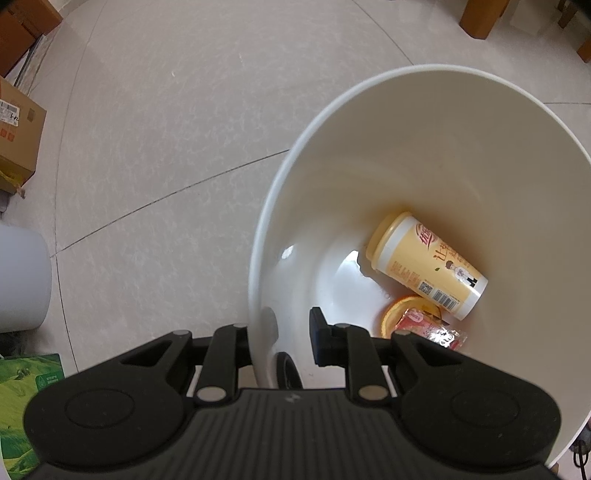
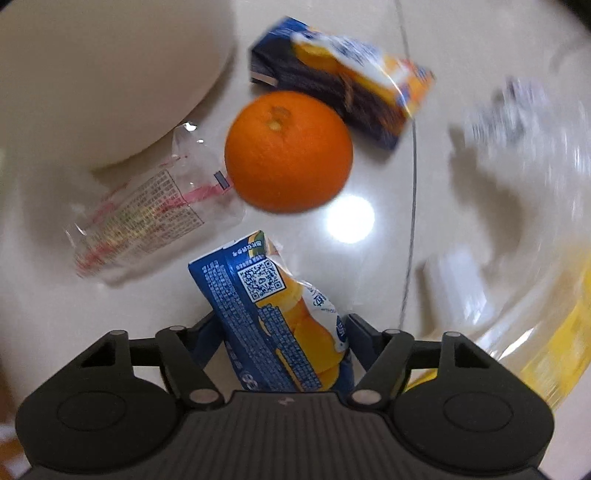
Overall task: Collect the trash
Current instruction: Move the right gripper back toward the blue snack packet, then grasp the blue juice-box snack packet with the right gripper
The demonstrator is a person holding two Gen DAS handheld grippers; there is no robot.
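Note:
My left gripper (image 1: 279,332) is shut on the near rim of a white trash bin (image 1: 332,107), one finger outside the wall and one inside. At the bin's bottom lie a yellow drink cup (image 1: 428,264), an orange lid (image 1: 402,310) and a red snack wrapper (image 1: 432,328). My right gripper (image 2: 284,332) is shut on a crushed blue and orange juice carton (image 2: 273,310), held above a pale glossy surface. Beyond it lie an orange (image 2: 288,151), a second blue carton (image 2: 343,74) and a clear printed wrapper (image 2: 147,210).
Cardboard boxes (image 1: 18,136) and a green box (image 1: 26,398) stand on the tiled floor at the left. Wooden furniture legs (image 1: 480,18) are far right. A white rounded body (image 2: 103,74) fills the right view's upper left. A blurred glass bowl (image 2: 535,295) and a crumpled scrap (image 2: 509,110) sit right.

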